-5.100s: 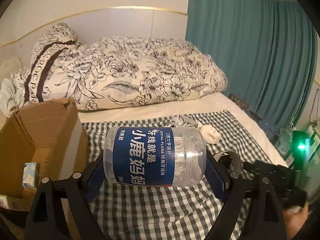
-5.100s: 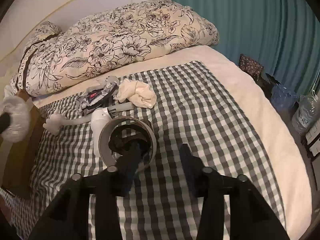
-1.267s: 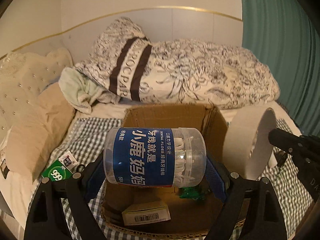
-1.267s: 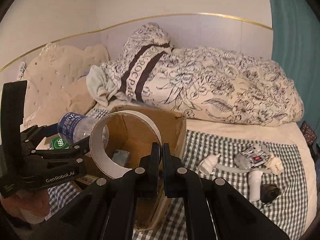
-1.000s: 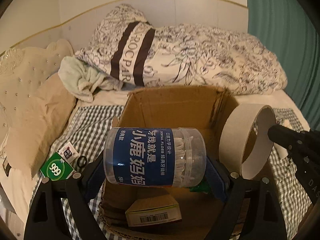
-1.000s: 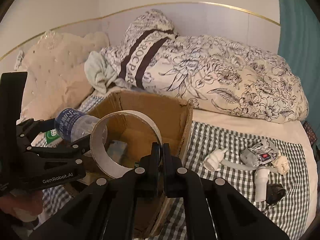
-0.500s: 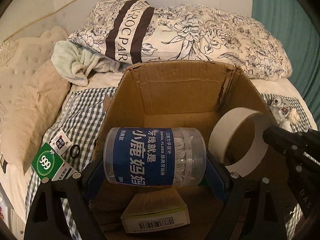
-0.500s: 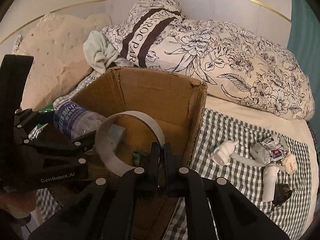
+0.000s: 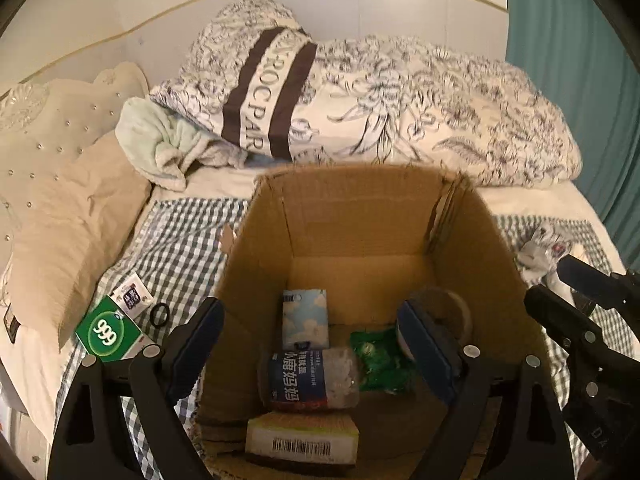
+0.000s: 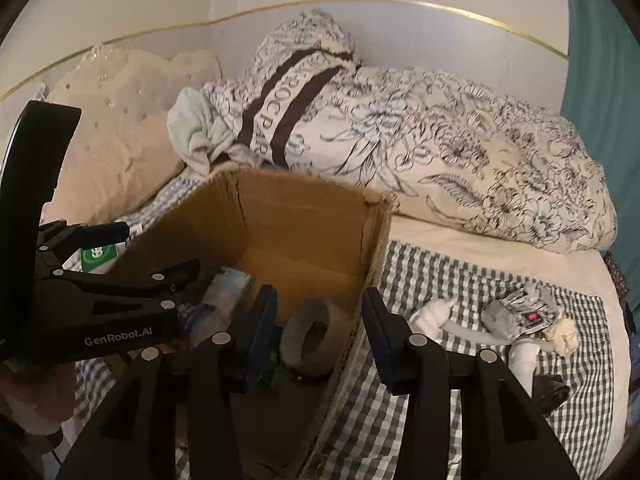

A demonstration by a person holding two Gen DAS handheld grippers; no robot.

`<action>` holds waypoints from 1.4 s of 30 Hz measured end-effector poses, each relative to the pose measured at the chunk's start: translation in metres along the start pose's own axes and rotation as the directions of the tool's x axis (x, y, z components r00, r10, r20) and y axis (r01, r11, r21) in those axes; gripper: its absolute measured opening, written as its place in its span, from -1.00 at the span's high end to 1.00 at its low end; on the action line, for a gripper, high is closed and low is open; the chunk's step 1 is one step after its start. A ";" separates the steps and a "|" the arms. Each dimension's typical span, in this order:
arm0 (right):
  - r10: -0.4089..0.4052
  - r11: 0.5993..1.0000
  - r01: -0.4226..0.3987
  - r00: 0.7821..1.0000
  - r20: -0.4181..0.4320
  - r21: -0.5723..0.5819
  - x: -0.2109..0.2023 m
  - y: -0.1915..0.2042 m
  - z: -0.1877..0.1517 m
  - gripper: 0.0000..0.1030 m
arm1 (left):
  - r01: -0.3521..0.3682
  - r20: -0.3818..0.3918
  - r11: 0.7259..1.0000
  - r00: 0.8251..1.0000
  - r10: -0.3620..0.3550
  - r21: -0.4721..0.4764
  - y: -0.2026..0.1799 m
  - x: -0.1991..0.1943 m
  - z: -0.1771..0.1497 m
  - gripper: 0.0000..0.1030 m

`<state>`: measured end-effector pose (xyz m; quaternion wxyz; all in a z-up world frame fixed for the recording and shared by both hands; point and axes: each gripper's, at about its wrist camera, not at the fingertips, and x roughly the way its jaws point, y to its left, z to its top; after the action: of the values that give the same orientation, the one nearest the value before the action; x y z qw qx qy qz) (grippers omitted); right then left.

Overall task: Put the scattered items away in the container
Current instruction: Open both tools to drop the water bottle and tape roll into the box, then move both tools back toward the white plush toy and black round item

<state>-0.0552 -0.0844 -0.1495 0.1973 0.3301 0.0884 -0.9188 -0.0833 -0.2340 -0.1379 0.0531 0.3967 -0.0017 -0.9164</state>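
Note:
A cardboard box (image 9: 360,216) stands open on the checked bedspread; it also shows in the right wrist view (image 10: 304,216). Inside lie the blue-labelled floss jar (image 9: 312,378), a tape roll (image 9: 460,312) (image 10: 310,334), a green packet (image 9: 380,360), a blue tissue pack (image 9: 305,318) and a barcoded carton (image 9: 302,440). My left gripper (image 9: 316,344) is open and empty above the box. My right gripper (image 10: 318,332) is open and empty over the box's right wall.
A green 999 box (image 9: 108,336), a small card (image 9: 130,299) and a black ring (image 9: 159,314) lie left of the cardboard box. To its right lie a white bottle (image 10: 434,314), a grey packet (image 10: 520,314), a white tube (image 10: 524,356) and a dark object (image 10: 552,394). Pillows and a quilt (image 9: 400,112) lie behind.
Both grippers have opened. The floss jar dropped from my left gripper and the tape roll from my right; both now lie in the box.

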 end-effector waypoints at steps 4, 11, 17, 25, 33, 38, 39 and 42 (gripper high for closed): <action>0.004 1.000 -0.005 0.999 0.036 0.017 -0.019 -0.006 0.003 0.15 | -0.002 0.041 1.000 0.999 0.003 -0.016 -0.001 -0.017 0.006 -0.83; 0.009 0.999 -0.012 0.997 0.078 0.033 -0.048 -0.018 -0.001 0.15 | -0.004 0.105 1.000 0.994 0.006 -0.021 -0.012 -0.044 0.012 -0.87; -0.016 0.998 0.008 0.991 0.132 0.060 -0.080 -0.038 -0.005 -0.08 | 0.003 0.166 1.000 0.986 0.002 -0.030 -0.025 -0.069 0.016 -0.93; -0.090 0.995 0.082 0.979 0.183 0.048 -0.123 -0.069 -0.011 -0.40 | 0.045 0.238 0.999 0.970 -0.043 -0.005 -0.058 -0.096 0.023 -1.00; -0.153 0.987 0.132 0.952 0.265 0.095 -0.164 -0.097 -0.016 -0.94 | 0.101 0.289 0.994 0.951 -0.107 0.033 -0.090 -0.117 0.022 -1.00; -0.181 0.980 0.149 0.939 0.291 0.131 -0.184 -0.115 -0.022 -1.00 | 0.133 0.311 0.990 0.940 -0.142 0.053 -0.109 -0.126 0.020 -1.00; -0.194 0.977 0.159 0.938 0.289 0.139 -0.187 -0.120 -0.024 -0.99 | 0.135 0.314 0.989 0.938 -0.146 0.058 -0.113 -0.127 0.020 -1.00; -0.237 0.967 0.196 0.929 0.285 0.165 -0.195 -0.132 -0.030 -1.00 | 0.145 0.321 0.987 0.933 -0.161 0.075 -0.127 -0.130 0.020 -1.00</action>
<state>0.0435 0.1031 -0.0429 0.0834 0.1864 0.0311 -0.9784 -0.0211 -0.0952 -0.0355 -0.0295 0.2401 -0.0026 -0.9703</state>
